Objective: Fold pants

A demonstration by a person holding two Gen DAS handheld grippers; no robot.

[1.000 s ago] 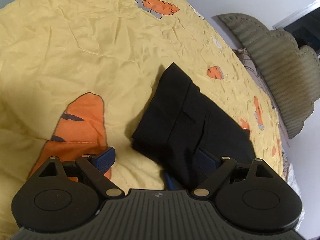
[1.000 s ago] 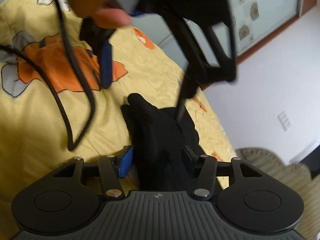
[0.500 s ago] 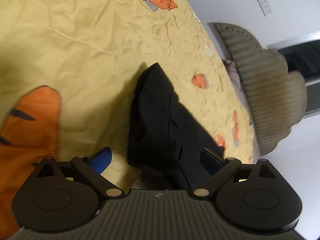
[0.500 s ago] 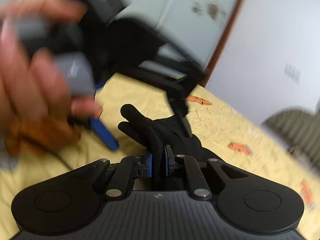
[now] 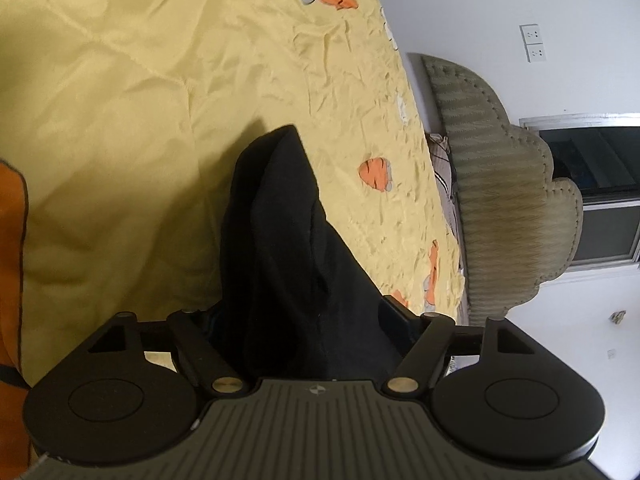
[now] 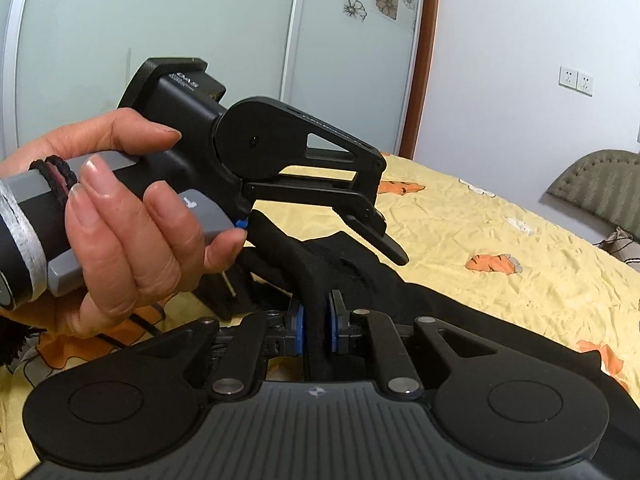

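Note:
The black pants (image 5: 288, 248) lie bunched on the yellow bedspread (image 5: 120, 80). In the left wrist view they fill the gap of my left gripper (image 5: 304, 316), whose fingers stand wide apart around the cloth. In the right wrist view my right gripper (image 6: 316, 328) is shut on a raised fold of the pants (image 6: 360, 272), its blue pads (image 6: 298, 328) pressing both sides. The left gripper (image 6: 360, 224) also shows there, held by a hand (image 6: 132, 220), its fingers over the pants.
The bedspread (image 6: 500, 240) has orange animal prints. A padded olive headboard (image 5: 500, 208) stands at the bed's end, with a white wall and sockets (image 5: 534, 44) behind. Sliding wardrobe doors (image 6: 200, 40) stand beyond the bed.
My right gripper has closed on the pants fold and lifted it. My left gripper has moved forward so the pants sit between its open fingers.

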